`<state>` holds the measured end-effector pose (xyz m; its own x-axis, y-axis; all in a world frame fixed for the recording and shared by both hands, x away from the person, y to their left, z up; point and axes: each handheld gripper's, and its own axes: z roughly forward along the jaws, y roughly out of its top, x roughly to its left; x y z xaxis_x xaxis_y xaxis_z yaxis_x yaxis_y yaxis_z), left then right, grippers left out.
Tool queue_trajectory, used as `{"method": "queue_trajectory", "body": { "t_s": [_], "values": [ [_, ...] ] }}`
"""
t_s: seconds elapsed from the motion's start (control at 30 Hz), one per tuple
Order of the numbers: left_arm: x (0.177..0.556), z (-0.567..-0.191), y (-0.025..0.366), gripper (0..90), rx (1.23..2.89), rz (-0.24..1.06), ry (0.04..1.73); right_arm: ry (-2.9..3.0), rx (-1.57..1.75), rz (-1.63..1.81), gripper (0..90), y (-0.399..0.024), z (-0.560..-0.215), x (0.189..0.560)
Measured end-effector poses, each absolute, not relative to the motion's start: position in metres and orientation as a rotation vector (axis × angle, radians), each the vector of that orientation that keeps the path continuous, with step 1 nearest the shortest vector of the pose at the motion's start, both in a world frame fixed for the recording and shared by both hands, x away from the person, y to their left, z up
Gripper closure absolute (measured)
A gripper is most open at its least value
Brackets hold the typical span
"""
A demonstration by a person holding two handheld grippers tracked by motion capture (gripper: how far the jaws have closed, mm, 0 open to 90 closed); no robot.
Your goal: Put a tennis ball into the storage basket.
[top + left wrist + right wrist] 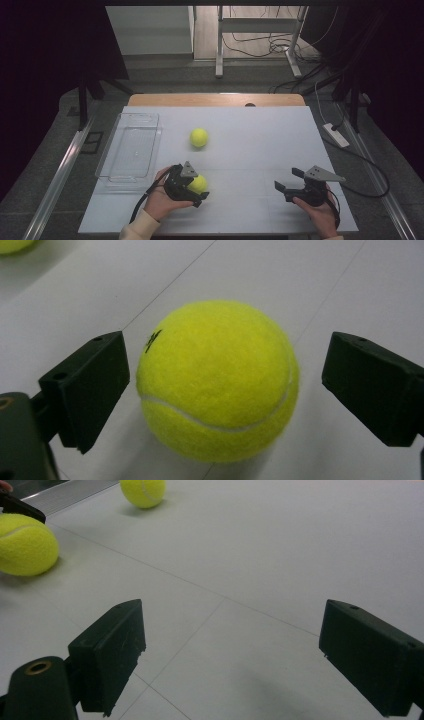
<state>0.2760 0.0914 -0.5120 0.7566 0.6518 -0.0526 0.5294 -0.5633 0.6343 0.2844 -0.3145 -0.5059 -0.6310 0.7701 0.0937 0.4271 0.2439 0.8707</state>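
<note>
1. White and seamed with thin lines, the bench (260, 150) is carrying everything in play, with dark curtains and a cabled floor lying behind it.
2. Nearest the person, the left tool (192, 187) is straddling the near tennis ball (217, 382), which is sitting on the bench at the front, left of centre.
3. Its jaws are standing spread, one on each side of the ball; the left gripper view is showing a gap on the right side and the left jaw just beside the felt, so the ball is not being pinched yet.
4. The right tool (290, 180) is hanging at the front right with its jaws spread over bare bench, holding nothing.
5. Farther off, a second tennis ball (199, 137) is lying near the middle, and a clear plastic tray (131, 150) is sitting along the left edge, nothing in it.
6. By my reading, the step in hand is the grasp of the near ball.
7. Next, the jaws would be needing to close squarely across the ball's widest part, then lift it, probably toward the tray.
</note>
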Motion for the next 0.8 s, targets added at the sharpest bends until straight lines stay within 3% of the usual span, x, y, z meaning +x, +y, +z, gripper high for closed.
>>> {"method": "queue_trajectory", "body": {
  "t_s": [0.2,0.4,0.8],
  "values": [
    [0.275,-0.513,0.093,25.9,2.304,0.278,0.902,2.167,1.101,1.340,11.1,-0.315,-0.506,0.284],
    [0.278,-0.514,0.099,26.9,2.283,0.229,0.903,2.166,1.103,1.338,11.2,-0.315,-0.506,0.284],
    [0.273,-0.503,0.110,27.2,2.207,0.281,0.906,2.159,1.104,1.337,11.3,-0.315,-0.505,0.283]
  ]
}}
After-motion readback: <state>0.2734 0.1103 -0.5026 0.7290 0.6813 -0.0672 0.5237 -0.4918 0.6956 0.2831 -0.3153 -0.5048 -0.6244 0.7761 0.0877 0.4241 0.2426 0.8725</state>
